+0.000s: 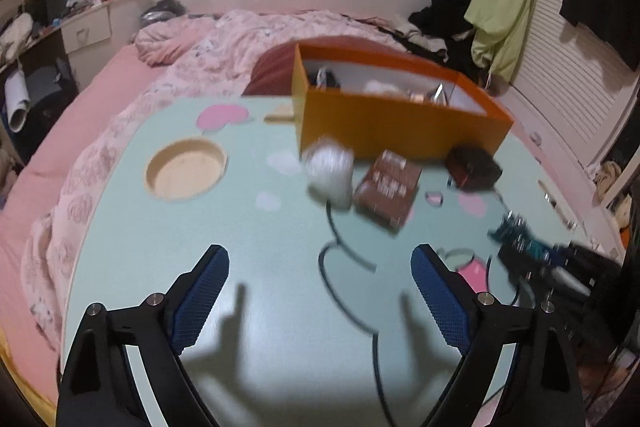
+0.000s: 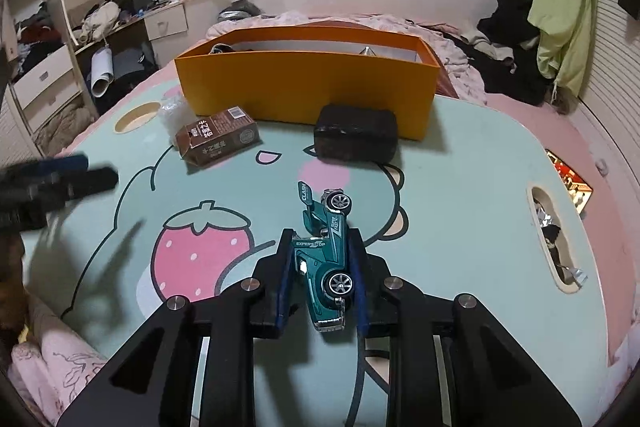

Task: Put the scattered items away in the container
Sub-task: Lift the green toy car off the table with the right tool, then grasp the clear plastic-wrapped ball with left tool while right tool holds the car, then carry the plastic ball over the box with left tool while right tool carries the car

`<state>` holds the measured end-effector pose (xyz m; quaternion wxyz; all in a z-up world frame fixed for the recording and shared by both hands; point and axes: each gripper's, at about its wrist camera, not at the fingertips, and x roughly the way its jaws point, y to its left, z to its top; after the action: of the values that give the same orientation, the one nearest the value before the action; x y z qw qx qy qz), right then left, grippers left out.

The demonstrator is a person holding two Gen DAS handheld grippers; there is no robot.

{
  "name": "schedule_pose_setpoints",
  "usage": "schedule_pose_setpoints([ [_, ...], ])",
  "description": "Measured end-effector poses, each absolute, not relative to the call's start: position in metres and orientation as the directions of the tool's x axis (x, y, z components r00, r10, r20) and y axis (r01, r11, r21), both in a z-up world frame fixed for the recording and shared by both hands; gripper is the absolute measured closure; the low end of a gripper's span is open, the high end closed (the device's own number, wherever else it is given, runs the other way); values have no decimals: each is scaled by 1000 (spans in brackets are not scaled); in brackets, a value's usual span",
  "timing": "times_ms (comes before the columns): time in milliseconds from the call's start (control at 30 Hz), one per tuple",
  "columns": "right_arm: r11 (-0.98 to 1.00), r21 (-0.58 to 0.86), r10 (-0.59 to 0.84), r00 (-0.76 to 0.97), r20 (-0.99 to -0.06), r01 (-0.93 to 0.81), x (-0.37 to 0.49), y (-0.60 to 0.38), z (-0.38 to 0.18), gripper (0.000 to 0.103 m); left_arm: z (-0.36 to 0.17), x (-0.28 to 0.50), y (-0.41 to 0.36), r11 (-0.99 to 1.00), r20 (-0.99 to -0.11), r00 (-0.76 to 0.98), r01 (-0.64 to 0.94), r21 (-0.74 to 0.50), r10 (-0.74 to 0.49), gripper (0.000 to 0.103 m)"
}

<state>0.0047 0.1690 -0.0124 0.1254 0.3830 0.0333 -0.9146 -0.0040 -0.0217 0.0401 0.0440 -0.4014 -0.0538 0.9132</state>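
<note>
An orange box point(image 2: 304, 87) stands at the far side of the mint cartoon table point(image 2: 460, 167), with a few items inside it. In front of it lie a brown drink carton point(image 2: 218, 141), a black pouch point(image 2: 356, 135) and a crumpled clear bag point(image 2: 172, 111). My right gripper point(image 2: 320, 235) is shut on a teal toy car point(image 2: 328, 259), which lies on its side between the pads. My left gripper point(image 1: 320, 255) is open above bare table, short of the white bag point(image 1: 330, 171) and the carton point(image 1: 388, 187). The orange box point(image 1: 400, 131) lies beyond them.
The table rests on a pink bed with a rumpled floral duvet point(image 1: 100, 163). It has a round cup recess point(image 1: 186, 169) at its left and a slot point(image 2: 556, 239) at its right. A cluttered desk point(image 2: 120, 19) stands at left and clothes point(image 2: 516, 39) are piled at right.
</note>
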Motion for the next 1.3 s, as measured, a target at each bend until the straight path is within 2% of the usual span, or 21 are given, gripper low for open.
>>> schedule_pose_setpoints([
  [133, -966, 41, -209, -674, -709, 256, 4, 170, -12, 77, 43, -35, -22, -985, -746, -648, -32, -172, 151, 21],
  [233, -966, 43, -210, -674, -708, 256, 4, 171, -12, 77, 42, -64, -25, -967, -750, -627, -21, -255, 212, 25],
  [267, -966, 44, -211, -674, -708, 256, 4, 171, -12, 77, 40, -71, -25, -962, -752, -620, -17, -272, 223, 31],
  [300, -965, 46, -213, -674, -708, 257, 4, 172, -12, 77, 36, -80, -25, -960, -762, -607, -4, -280, 225, 37],
  [367, -965, 49, -215, -673, -707, 258, 4, 173, -12, 77, 25, -92, -26, -957, -790, -570, 20, -289, 227, 74],
  [467, -965, 49, -215, -673, -707, 258, 4, 173, -12, 77, 23, -90, -33, -940, -767, -584, 20, -341, 266, 74],
  [667, -965, 70, -227, -672, -705, 252, 3, 176, -11, 77, 48, -58, -58, -920, -665, -695, 13, -392, 273, 74],
  [933, -956, 131, -280, -681, -676, 263, 6, 182, 1, 78, 90, -28, -54, -922, -576, -762, -68, -382, 295, 74],
  [1167, -942, 200, -336, -716, -611, 271, -10, 191, 43, 78, 112, -53, -27, -923, -580, -741, -142, -357, 338, 74],
  [1300, -937, 250, -348, -732, -586, 245, -53, 198, 73, 78, 119, -100, -13, -921, -604, -720, -132, -367, 343, 74],
])
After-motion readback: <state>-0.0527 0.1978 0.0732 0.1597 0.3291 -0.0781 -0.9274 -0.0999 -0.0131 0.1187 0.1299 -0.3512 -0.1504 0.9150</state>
